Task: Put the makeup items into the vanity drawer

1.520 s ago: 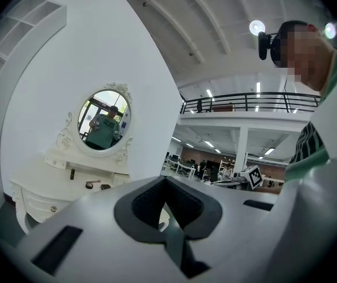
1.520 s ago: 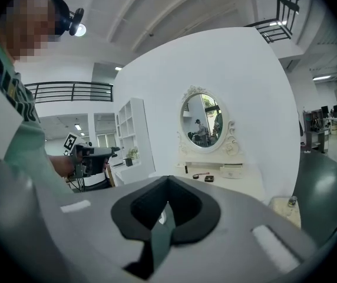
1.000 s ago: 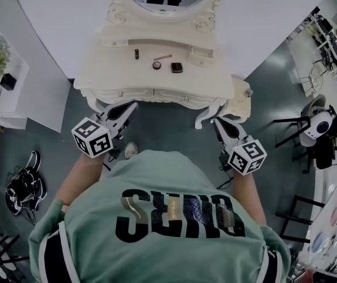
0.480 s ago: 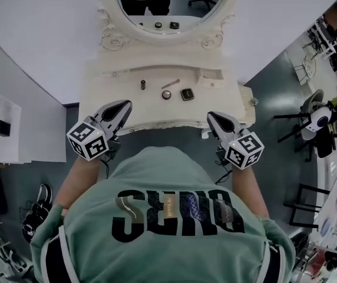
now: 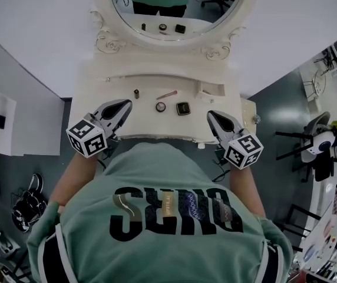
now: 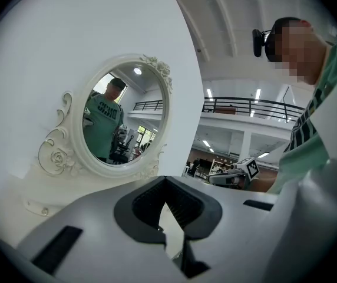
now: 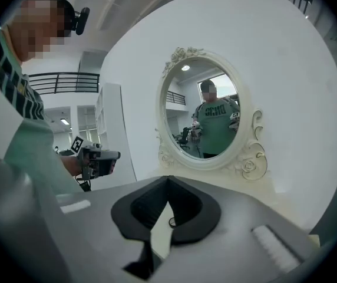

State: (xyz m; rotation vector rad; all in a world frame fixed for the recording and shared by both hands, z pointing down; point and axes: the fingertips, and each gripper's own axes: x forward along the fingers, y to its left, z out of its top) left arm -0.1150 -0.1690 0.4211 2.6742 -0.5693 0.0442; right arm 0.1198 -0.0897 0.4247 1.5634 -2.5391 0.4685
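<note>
Black compact [image 5: 183, 108] (head view only)

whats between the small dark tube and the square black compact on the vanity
Head view: between the small dark tube and square black compact lie a thin pink stick and a small round compact.

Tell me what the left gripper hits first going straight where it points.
Likely the small dark tube standing on the vanity top; if the left gripper passes above it, the raised back ledge. Height is unclear.
</note>
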